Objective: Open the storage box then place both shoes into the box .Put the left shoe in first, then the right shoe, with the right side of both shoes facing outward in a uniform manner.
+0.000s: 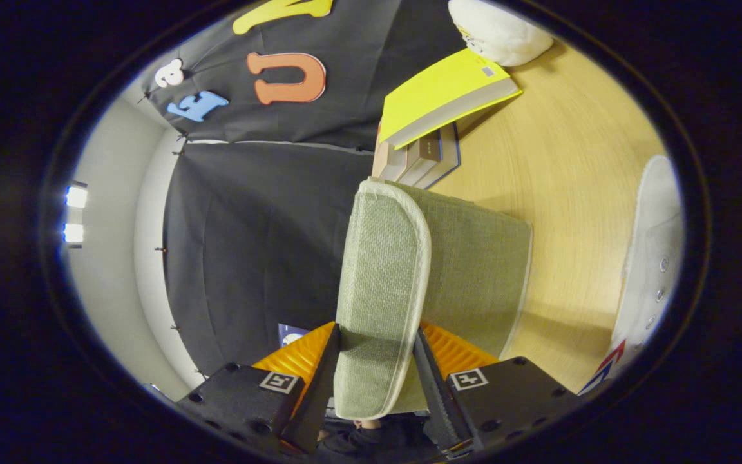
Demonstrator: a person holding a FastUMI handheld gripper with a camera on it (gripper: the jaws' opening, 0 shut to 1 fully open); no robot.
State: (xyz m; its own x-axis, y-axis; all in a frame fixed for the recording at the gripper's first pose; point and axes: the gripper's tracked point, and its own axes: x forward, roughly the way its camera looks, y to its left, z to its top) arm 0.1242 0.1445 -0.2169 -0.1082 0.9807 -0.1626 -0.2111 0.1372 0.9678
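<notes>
I had the gripper (376,361) rolled over onto its side, so the pale wooden tabletop (570,193) ran up one flank of the view and the black cloth wall up the other. Both fingers were closed onto the sage-green woven-fabric lid with cream piping (380,283), one pressing on each face of it, the flap pinched edge-on between them and reaching on beyond the tips. Behind the lid lay the matching green fabric storage box (480,270), resting on the tabletop just ahead of the fingers; I could not see into it, so I judged the lid only part-way lifted and the opening step unfinished. Beyond the box stood a short stack of grey-and-tan books with a bright yellow book (442,96) tilted across the top, and past that a white plush thing (500,29) at the far end of the table. Off to the side of the box, well apart from it, sat a white canvas lace-up shoe with metal eyelets and a red-and-blue stripe (651,258); I could make out just the one. To do this step well, I reckoned the grip should stay firm but not crush the soft fabric, and the hand should swing the lid round its hinge line rather than tug it outward, since a light cloth box would likely slide or tip. I would carry the flap fully past upright so it stayed back by itself, keeping clear of the leaning books, before letting go and turning for the left shoe.
</notes>
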